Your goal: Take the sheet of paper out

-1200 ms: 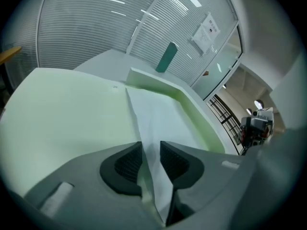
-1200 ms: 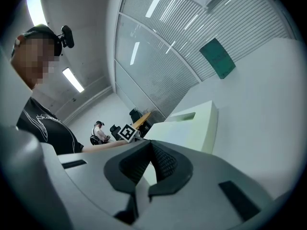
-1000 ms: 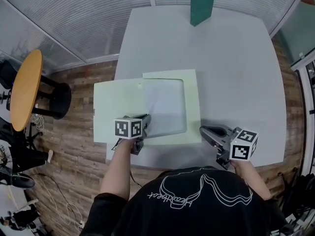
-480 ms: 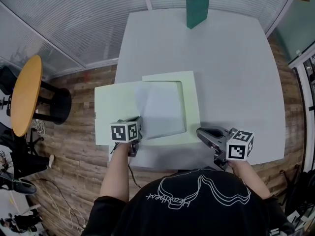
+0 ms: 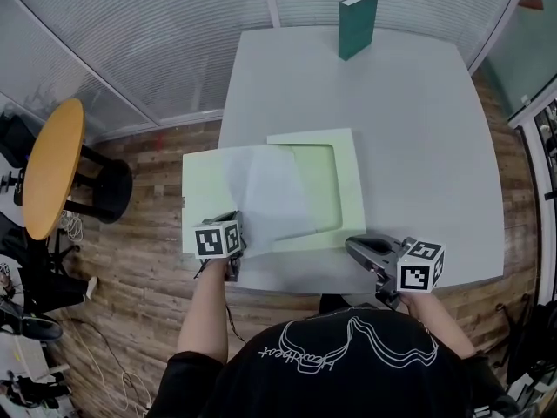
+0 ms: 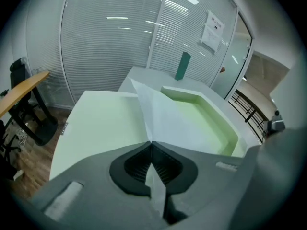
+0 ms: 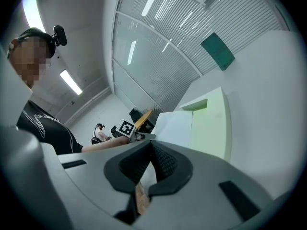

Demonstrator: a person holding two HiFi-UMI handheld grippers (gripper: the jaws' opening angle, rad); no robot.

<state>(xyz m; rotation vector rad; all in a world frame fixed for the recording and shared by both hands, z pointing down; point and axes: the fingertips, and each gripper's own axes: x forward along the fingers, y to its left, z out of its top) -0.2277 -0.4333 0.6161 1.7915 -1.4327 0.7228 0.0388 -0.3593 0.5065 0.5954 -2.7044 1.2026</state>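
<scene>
At the seven o'clock corner of the grey bench [image 5: 418, 129] we see a pale green folder [image 5: 345, 159] lying open, its left flap hanging out past the bench's nine o'clock edge over the wooden floor. Its right half shows a raised border round a shallow recess.

Our task's thing, the white sheet of paper [image 5: 270, 198], lies slantwise across the folder. Its far-right part rests over the recess, and its body crosses the fold toward seven o'clock. In the left gripper view the sheet [image 6: 163, 119] rises in a soft ridge from the folder straight to the tongs.

We find the left tongs [image 5: 241, 226] at the sheet's near-left corner, by the folder's six o'clock edge. Their own view shows the left tongs [image 6: 151, 143] clenched, with a strip of the white paper pinched between the pads and running back behind them.

We find the right tongs [image 5: 352, 246] at five o'clock on the bench, just beside the folder's near-right corner and apart from it, pointing toward nine o'clock. In their own view the right tongs [image 7: 151, 142] are clenched tip to tip, with nothing grasped.

At twelve o'clock a dark green book [image 5: 358, 24] stands upright near the bench's far edge, well apart from the folder. Off the bench at nine o'clock stands a round orange table [image 5: 52, 168].
</scene>
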